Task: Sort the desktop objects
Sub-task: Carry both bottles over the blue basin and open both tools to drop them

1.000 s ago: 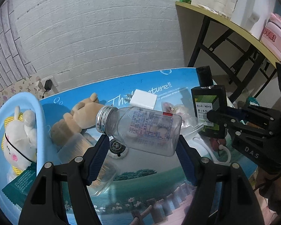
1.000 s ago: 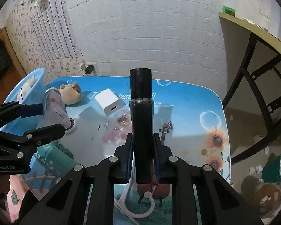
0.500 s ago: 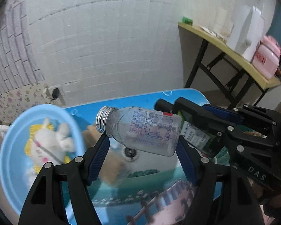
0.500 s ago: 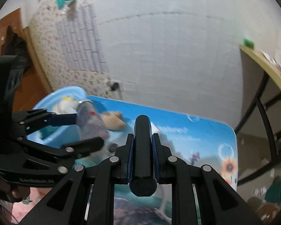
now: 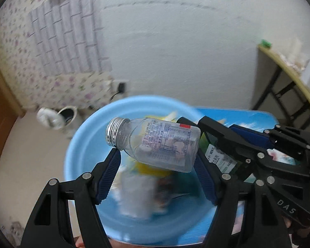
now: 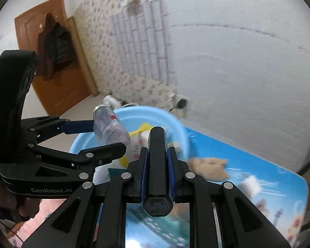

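Observation:
My left gripper is shut on a clear plastic bottle with a silver cap, held sideways above a light blue basin. The bottle also shows in the right wrist view. My right gripper is shut on a black bottle with a green label, held just right of the left gripper over the basin's rim. A white and yellow plush toy lies in the basin, blurred.
A brown plush toy and a white block lie on the blue picture-printed table. A white wall stands behind. A brown door is at the far left. A side table stands at the right.
Both grippers have swung left with their bottles, from over the table to over the blue basin. The grips are unchanged.

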{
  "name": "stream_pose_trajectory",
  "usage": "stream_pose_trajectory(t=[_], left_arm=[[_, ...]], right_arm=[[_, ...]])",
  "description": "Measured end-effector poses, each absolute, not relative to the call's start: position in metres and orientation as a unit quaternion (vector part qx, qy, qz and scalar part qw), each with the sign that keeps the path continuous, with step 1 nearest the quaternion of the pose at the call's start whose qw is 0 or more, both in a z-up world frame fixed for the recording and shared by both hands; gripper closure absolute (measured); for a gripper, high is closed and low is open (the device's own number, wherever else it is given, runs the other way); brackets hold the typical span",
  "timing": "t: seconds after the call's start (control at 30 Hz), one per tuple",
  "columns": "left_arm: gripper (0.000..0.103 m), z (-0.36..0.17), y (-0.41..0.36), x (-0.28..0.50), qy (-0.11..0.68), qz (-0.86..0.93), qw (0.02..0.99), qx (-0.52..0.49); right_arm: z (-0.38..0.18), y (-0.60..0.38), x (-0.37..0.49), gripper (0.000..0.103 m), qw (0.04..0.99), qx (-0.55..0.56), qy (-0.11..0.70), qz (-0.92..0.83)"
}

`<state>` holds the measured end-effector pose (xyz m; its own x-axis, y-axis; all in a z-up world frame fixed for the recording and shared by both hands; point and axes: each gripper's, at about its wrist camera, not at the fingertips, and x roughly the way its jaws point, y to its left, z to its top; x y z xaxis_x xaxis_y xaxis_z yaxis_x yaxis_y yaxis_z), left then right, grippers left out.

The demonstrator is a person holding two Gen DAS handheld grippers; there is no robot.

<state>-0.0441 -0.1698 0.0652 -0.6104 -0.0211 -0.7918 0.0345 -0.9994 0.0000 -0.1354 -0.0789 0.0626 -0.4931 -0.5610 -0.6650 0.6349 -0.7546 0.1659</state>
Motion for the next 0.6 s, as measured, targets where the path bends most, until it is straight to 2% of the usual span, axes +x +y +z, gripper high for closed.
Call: stream_pose_trajectory(t=[0.23, 0.3, 0.6], left_arm=[[0.030, 0.022, -0.191, -0.051, -0.003, -0.872, 0.033, 0.488], [0.027, 0.018, -0.194, -0.051, -0.003, -0.871, 0.026, 0.491], [0.022, 0.045, -0.189, -0.042, -0.003, -0.893, 0.014, 0.450]], right_arm=[[0.045, -0.100, -0.136, 0.086, 0.355, 0.383, 0.048, -0.851], [0.043, -0.096, -0.135, 0.085, 0.352, 0.386, 0.050, -0.851], [0.067, -0.053, -0.122, 0.076, 0.322, 0.368, 0.030, -0.872]])
